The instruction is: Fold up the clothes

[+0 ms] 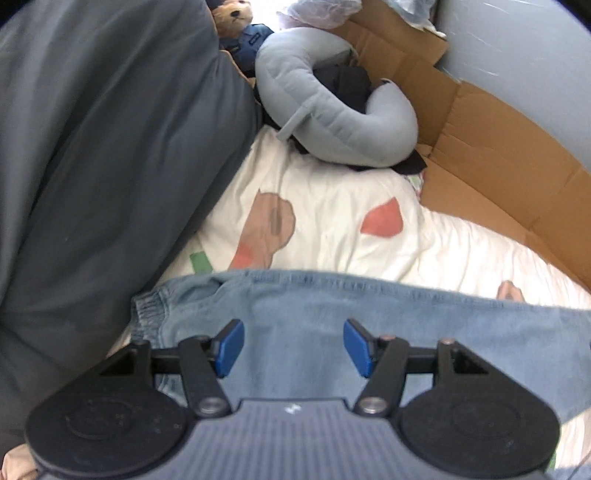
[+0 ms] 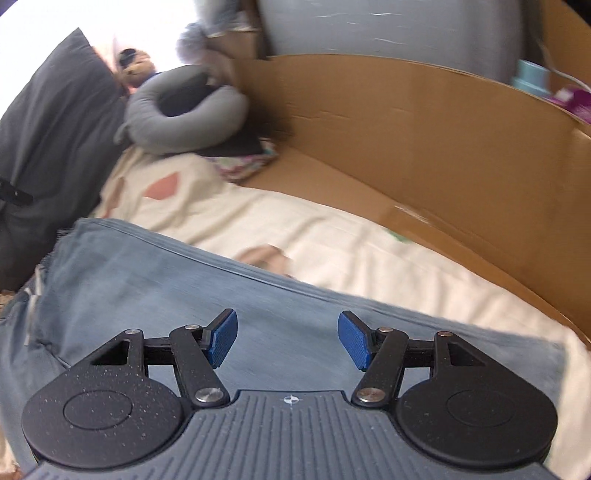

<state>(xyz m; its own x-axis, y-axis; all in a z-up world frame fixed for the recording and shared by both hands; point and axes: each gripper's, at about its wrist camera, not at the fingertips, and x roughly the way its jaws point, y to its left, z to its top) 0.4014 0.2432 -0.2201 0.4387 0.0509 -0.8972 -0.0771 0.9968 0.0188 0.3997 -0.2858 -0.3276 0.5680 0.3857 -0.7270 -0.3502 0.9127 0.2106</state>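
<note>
Both tools wide open, empty: left tool (image 1: pixel 293 347) and right tool (image 2: pixel 287 339) over the denim jeans (image 1: pixel 369 332), contact unclear

A white bedsheet printed with pink and tan shapes (image 1: pixel 332 221) covers the bed. At its far end lies a curved grey-blue stuffed pillow (image 1: pixel 314 110), wrapped around a dark bundle of cloth (image 1: pixel 347 85). Beyond it sits a brown teddy bear in blue clothes (image 1: pixel 240 26). A large dark grey pillow (image 1: pixel 110 147) fills the left. Flattened brown cardboard (image 2: pixel 406 147) lines the right side, with a teal bottle (image 2: pixel 530 75) behind it.
</note>
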